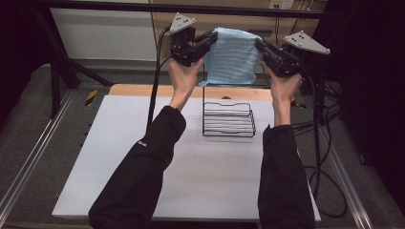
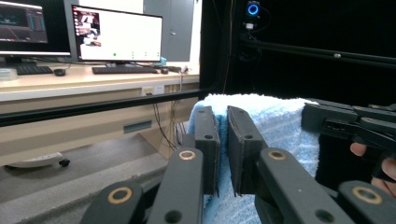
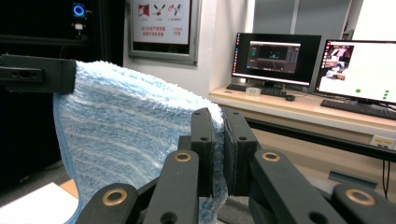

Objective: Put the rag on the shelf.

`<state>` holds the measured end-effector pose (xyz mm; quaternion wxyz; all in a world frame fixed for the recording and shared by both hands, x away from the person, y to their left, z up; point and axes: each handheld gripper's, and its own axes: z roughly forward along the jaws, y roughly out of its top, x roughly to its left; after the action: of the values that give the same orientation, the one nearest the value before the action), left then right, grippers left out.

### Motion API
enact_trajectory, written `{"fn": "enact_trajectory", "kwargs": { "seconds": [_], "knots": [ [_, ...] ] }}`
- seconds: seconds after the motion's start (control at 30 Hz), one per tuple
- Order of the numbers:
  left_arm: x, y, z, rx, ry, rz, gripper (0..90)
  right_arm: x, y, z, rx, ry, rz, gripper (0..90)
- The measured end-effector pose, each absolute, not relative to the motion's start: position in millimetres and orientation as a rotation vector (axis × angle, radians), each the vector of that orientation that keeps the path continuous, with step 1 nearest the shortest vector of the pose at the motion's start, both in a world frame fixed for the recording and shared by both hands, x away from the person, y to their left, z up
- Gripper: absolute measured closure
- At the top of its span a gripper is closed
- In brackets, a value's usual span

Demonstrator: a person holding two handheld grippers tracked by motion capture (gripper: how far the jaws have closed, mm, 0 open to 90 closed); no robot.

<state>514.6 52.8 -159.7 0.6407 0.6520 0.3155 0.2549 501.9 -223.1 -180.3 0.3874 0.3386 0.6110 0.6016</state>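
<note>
Held aloft above the far edge of the desk [image 1: 143,157], a blue towel [image 1: 232,57] hangs folded between two hand-held tools. At left, the left gripper [image 1: 210,39] is clamped on the towel's upper left corner; the left gripper view shows its black jaws pressed nearly together with terry cloth pinched between them. At centre, the cloth drapes downward from a level top edge that runs left to right between the two grips, its long axis appearing to fall vertically and its lower hem pointing down toward the black wire rack [image 1: 228,119] standing on the desk just below. At right, the right gripper [image 1: 261,46] is closed on the opposite upper corner, cloth caught between its jaws in the right gripper view. Judged from this moment, the lifting and spreading of the towel look complete, while the lowering onto the rack appears not yet begun: the hem hangs above the wire frame, and whether it touches the rack's far rail cannot be told.
</note>
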Motion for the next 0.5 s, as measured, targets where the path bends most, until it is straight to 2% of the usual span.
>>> {"fn": "enact_trajectory", "kwargs": {
  "seconds": [0.5],
  "knots": [
    [507, 52, -188, 1.561, 0.688, 0.556, 83.0, 496, -232, -201, 0.876, 1.611, 1.517, 84.2]
  ]
}}
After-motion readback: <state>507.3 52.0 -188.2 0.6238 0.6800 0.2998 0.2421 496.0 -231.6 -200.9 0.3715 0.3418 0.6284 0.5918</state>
